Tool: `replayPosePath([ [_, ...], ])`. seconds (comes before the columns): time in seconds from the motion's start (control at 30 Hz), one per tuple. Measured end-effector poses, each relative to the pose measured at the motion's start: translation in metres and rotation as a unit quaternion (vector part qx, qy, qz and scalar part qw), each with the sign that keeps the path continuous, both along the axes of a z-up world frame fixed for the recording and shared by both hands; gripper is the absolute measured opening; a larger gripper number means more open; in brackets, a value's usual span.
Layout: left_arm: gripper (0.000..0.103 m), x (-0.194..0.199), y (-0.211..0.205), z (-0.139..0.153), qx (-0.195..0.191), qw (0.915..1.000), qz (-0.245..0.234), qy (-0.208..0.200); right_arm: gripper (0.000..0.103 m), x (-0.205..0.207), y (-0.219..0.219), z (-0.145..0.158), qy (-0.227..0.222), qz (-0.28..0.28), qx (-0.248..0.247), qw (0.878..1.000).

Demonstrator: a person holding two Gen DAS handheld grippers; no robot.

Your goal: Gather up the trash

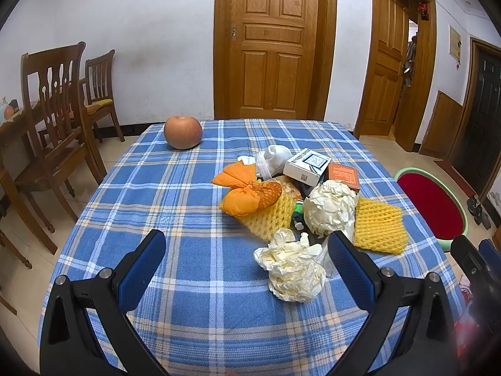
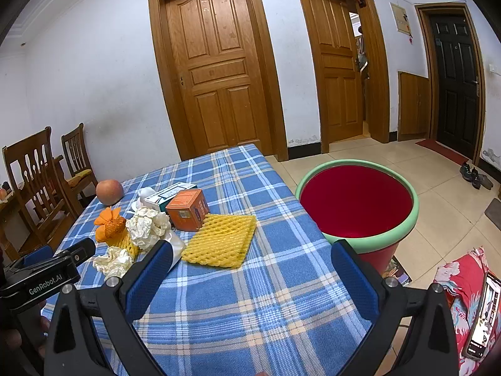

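Left wrist view showed your left gripper [image 1: 247, 261] with jaws spread wide and empty, low over the tabletop [image 1: 175, 194], the near crumpled paper ball [image 1: 291, 269] lying between the fingers, closer to the right one. Right gripper [image 2: 250, 269] was likewise wide open, holding nothing, with the yellow foam net [image 2: 220, 239] just ahead of it and the red bucket [image 2: 357, 203] beside the tabletop edge, off to its right.

The trash sat in one heap mid-tabletop: a second paper ball [image 1: 330, 206], another foam net [image 1: 269, 216] under an orange wrapper [image 1: 247, 188], a white box [image 1: 307, 166] and an orange box [image 2: 188, 210]. The apple [image 1: 183, 131] stood well apart, probably not trash.

Handling judgement: the paper balls looked light and soft, so you could pinch across the bulk. The foam nets looked springy and compressible; take one by an edge or fold. The boxes looked stiffer; grip across the narrow faces. A small green item [image 1: 297, 211] was half hidden under the pile, so I could not tell what it was.
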State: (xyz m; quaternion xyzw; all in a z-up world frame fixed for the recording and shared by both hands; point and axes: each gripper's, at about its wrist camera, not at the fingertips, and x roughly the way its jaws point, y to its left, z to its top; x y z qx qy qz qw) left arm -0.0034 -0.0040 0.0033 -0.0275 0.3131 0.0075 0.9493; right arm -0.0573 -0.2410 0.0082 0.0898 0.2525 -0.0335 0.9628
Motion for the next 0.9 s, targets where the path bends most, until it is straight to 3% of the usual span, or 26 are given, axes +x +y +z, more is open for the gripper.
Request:
replayPosePath([
  [0.9, 0.102, -0.001, 0.0001, 0.0026, -0.001, 1.0, 0.0, 0.0, 0.103, 0.0003, -0.0002, -0.0005, -0.001, 0.0, 0.002, 1.0],
])
